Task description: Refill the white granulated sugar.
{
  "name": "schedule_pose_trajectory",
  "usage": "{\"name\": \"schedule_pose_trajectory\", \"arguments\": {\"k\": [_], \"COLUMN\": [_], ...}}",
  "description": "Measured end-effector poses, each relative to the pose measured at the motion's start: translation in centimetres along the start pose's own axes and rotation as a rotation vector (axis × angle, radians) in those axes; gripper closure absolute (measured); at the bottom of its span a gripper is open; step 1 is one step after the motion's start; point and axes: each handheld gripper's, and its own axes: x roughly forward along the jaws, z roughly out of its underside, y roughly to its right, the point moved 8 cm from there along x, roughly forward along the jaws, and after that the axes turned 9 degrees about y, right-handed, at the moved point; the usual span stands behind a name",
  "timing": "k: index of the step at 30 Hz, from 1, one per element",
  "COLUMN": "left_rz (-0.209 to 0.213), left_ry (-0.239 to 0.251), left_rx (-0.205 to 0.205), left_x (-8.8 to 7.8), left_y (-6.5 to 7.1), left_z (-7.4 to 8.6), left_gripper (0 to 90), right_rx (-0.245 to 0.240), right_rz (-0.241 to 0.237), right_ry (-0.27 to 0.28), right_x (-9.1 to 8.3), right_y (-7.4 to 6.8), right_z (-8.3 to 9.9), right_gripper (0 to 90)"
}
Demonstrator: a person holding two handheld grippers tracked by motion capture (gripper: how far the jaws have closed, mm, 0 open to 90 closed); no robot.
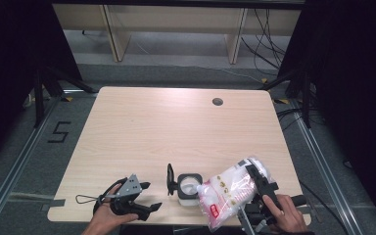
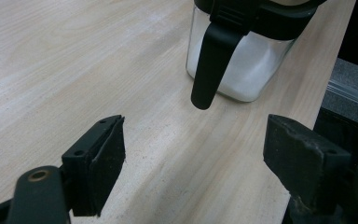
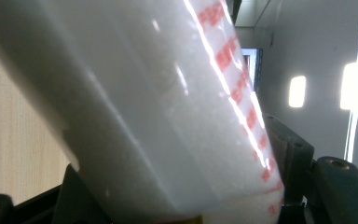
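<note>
A clear plastic bag [image 1: 230, 190] of white grains with red print is held tilted over a square glass jar [image 1: 189, 187], its lower corner at the jar's mouth. My right gripper [image 1: 257, 182] is shut on the bag [image 3: 168, 116], whose white bulk presses between the jaws. The jar [image 2: 242, 60] holds white grains, and its black flip lid [image 1: 170, 179] stands open on the left side. The lid's black tab [image 2: 213, 60] hangs down in front of the glass. My left gripper [image 1: 147, 196] rests on the table left of the jar, open [image 2: 200, 168] with nothing between its pads.
The light wooden table [image 1: 176, 127] has a round cable hole [image 1: 218, 102] at the back right. The jar stands close to the table's front edge. Dark stands and cables flank the table on the floor.
</note>
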Motion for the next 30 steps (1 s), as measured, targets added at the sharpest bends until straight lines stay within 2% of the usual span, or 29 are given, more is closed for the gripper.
{"name": "schedule_pose_trajectory", "arguments": {"k": [1,3,4,6,11,12,13,14,15,16,17,18,19,20,21,22,24,25,26,27,28,29,30], "left_rz": [0.000,-0.005,-0.002,0.002,-0.003,-0.003,-0.004,-0.001,0.001,-0.003,-0.003,-0.003,-0.004,-0.003,0.001,-0.004,-0.003,-0.003,-0.003,-0.004,-0.003,-0.002,-0.003], "left_ry": [-0.009,0.000,0.002,-0.007,0.003,0.004,0.004,0.003,0.003,0.003,0.004,0.003,0.003,0.005,0.003,0.004,0.003,0.004,0.004,0.004,0.004,0.003,0.004], "left_rx": [0.010,0.002,0.002,0.012,-0.002,-0.001,-0.001,0.007,0.013,-0.002,-0.002,-0.002,0.007,0.011,0.013,0.000,-0.003,-0.002,-0.003,0.002,0.011,0.011,0.011], "left_x": [-0.1,0.0,0.0,-0.1,0.0,0.0,0.0,0.0,0.0,0.0,0.0,0.0,0.0,0.0,0.0,0.0,0.0,0.0,0.0,0.0,0.0,-0.1,0.0], "left_y": [-0.1,0.0,0.0,-0.1,0.0,0.0,0.0,-0.1,-0.1,0.0,0.0,0.0,-0.1,-0.1,-0.1,0.0,0.0,0.0,0.0,0.0,-0.1,-0.1,-0.1], "left_z": [0.1,0.0,0.0,0.0,0.0,0.0,0.0,0.0,-0.1,0.0,0.0,0.0,0.0,-0.1,-0.1,0.0,0.0,0.0,0.0,0.0,-0.1,-0.1,0.0], "left_gripper": [20.2,20.2,20.2,20.2,20.2,20.2,20.2,20.2,20.2,20.2,20.2,20.2,20.2,20.2,20.2,20.2,20.2,20.2,20.2,20.2,20.3,20.2,20.3], "right_rx": [-0.002,-0.001,0.044,-0.013,-0.054,-0.066,-0.052,-0.073,-0.068,-0.088,-0.117,-0.137,-0.141,-0.124,-0.163,-0.139,-0.192,-0.172,-0.204,-0.236,-0.208,-0.206,-0.223], "right_rz": [-0.015,-0.002,-0.019,-0.006,-0.015,-0.015,-0.004,-0.017,-0.017,-0.027,-0.015,-0.029,-0.011,-0.015,-0.021,-0.018,-0.010,-0.014,-0.064,-0.057,-0.049,-0.053,-0.055], "right_ry": [-0.004,-0.005,-0.016,-0.005,-0.013,-0.007,-0.005,-0.009,-0.018,-0.018,-0.006,-0.024,0.000,-0.009,-0.009,-0.025,-0.010,-0.025,-0.061,-0.055,-0.048,-0.054,-0.045], "right_x": [0.0,0.0,-0.1,0.0,0.1,0.2,0.2,0.2,0.1,0.1,0.2,0.0,0.2,0.2,0.1,0.0,0.1,0.0,-0.2,-0.2,-0.1,-0.1,0.0], "right_y": [-0.1,-0.1,-0.6,-0.2,-0.5,-0.5,-0.8,-0.8,-0.9,-0.9,-0.8,-0.8,-0.8,-1.0,-0.8,-1.1,-0.9,-1.2,-1.2,-1.0,-1.3,-1.5,-1.5], "right_z": [0.0,0.1,0.2,0.1,0.0,0.0,0.0,0.0,0.1,0.0,-0.1,-0.1,-0.2,-0.1,-0.1,0.0,-0.2,-0.1,0.0,0.0,-0.1,0.0,0.0], "right_gripper": [39.6,39.9,40.0,40.5,42.4,42.8,43.3,43.5,43.8,44.2,44.6,44.9,45.2,45.3,45.5,45.7,46.1,46.4,46.6,46.8,46.9,47.1,47.3]}}
